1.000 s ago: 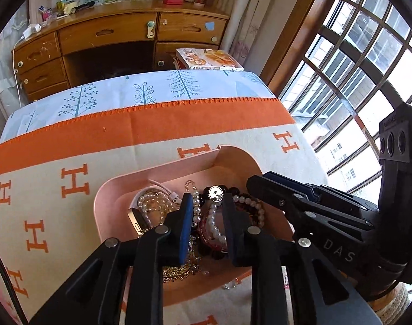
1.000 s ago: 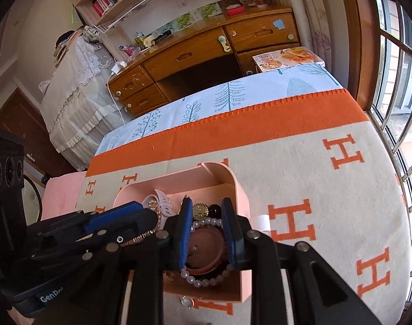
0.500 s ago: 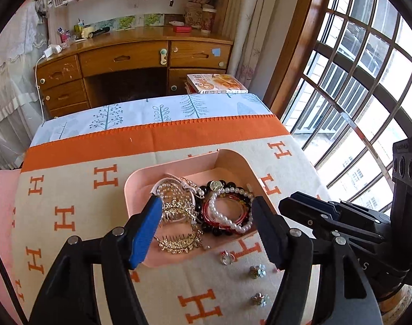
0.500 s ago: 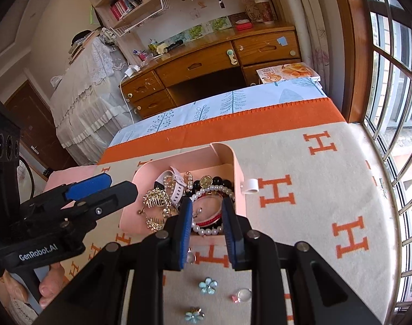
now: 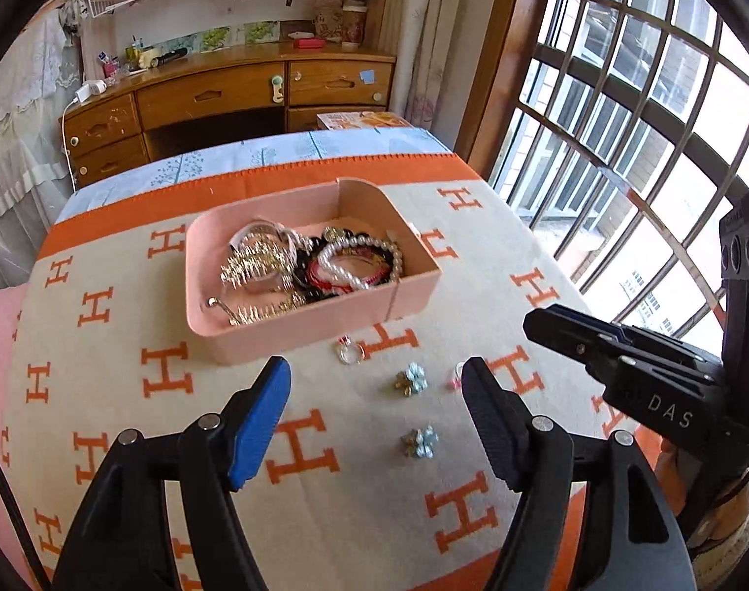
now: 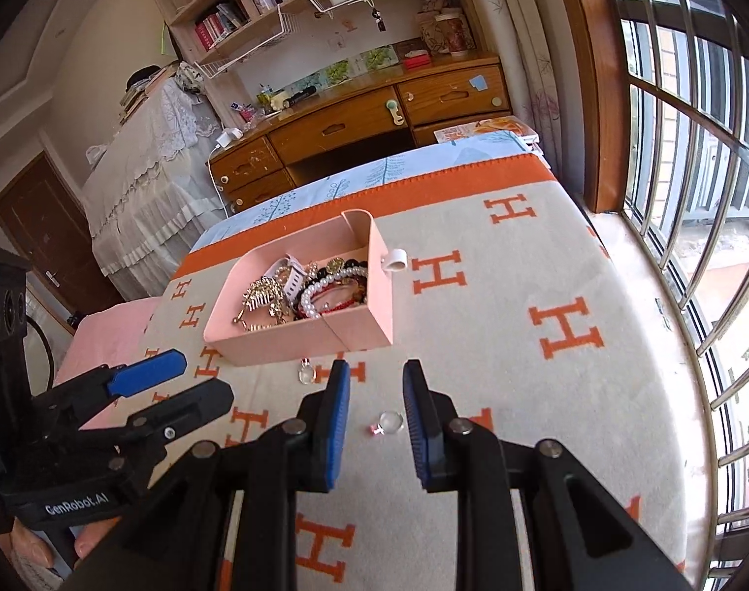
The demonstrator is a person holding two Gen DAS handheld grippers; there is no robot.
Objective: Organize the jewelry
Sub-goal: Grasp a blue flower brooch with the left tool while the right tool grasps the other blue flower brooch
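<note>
A pink tray [image 5: 325, 315] [image 6: 359, 330] on the orange-and-cream blanket holds pearl bracelets [image 5: 354, 266] [image 6: 320, 290], gold hair combs [image 5: 251, 266] and a white watch. In front of it lie loose pieces: a clear ring [image 5: 350, 352] [image 6: 306, 372], two blue flower clips [image 5: 411, 378] [image 5: 420, 442] and a small pink-and-clear ring [image 5: 453, 381] [image 6: 388, 422]. My left gripper [image 5: 376, 389] is open wide and empty, above the flower clips. My right gripper [image 6: 375, 389] is partly open and empty, just behind the pink-and-clear ring.
A white ring-shaped piece [image 6: 394, 260] lies beside the tray's right wall. A wooden desk [image 5: 236, 93] stands beyond the bed's far end. A barred window [image 6: 694, 172] runs along the right side. A book [image 5: 369, 120] lies at the far edge.
Both grippers have pulled back from the tray toward me. The left gripper opened wide, leaving the jewelry in the tray. The right gripper's fingers have parted slightly.
</note>
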